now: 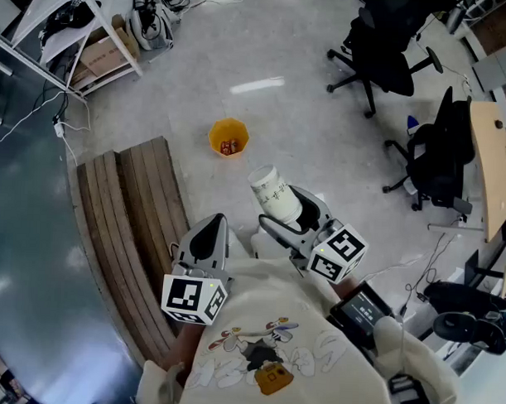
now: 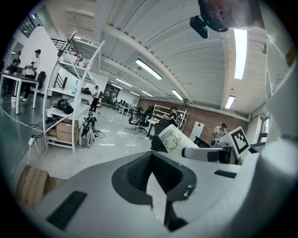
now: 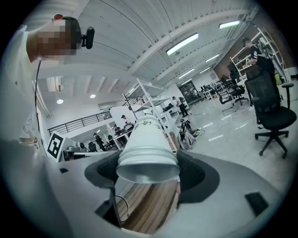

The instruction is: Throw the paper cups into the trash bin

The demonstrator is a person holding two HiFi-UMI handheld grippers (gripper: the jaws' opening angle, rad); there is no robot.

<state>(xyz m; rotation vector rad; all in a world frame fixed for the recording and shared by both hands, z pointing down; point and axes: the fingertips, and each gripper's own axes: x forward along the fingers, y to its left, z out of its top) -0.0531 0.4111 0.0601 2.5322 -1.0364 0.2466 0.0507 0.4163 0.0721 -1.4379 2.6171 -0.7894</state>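
Paper cup [image 1: 274, 196], white with a faint printed pattern, is clamped on its sides between the jaws of the right claw [image 1: 286, 211] and held in the air above the floor [image 1: 289, 107]. In the right gripper view the cup [image 3: 148, 153] lies lengthwise between the jaws of that claw [image 3: 149, 173], its open mouth facing the camera and showing only bare inner wall, its base pointing away. Farther off and slightly left, a small yellow trash bin [image 1: 215, 136] stands upright on the floor, apart from the cup, with a reddish-orange object inside that is too small to tell. The left claw [image 1: 212, 230] hangs near the person's body, just left of the right one; in the left gripper view its jaws [image 2: 151, 160] stand closed tip to tip with nothing between them, and the cup [image 2: 173, 139] shows beyond them to the right. A slatted wooden bench [image 1: 128, 209] runs along the left, its right edge close to the left claw. The floor around the bin lies open. Two black office chairs [image 1: 378, 52] [image 1: 437, 158] stand far right, a light wooden desk [image 1: 495, 164] sits at the right edge, and a metal shelf rack [image 1: 68, 33] with boxes occupies the far left corner.
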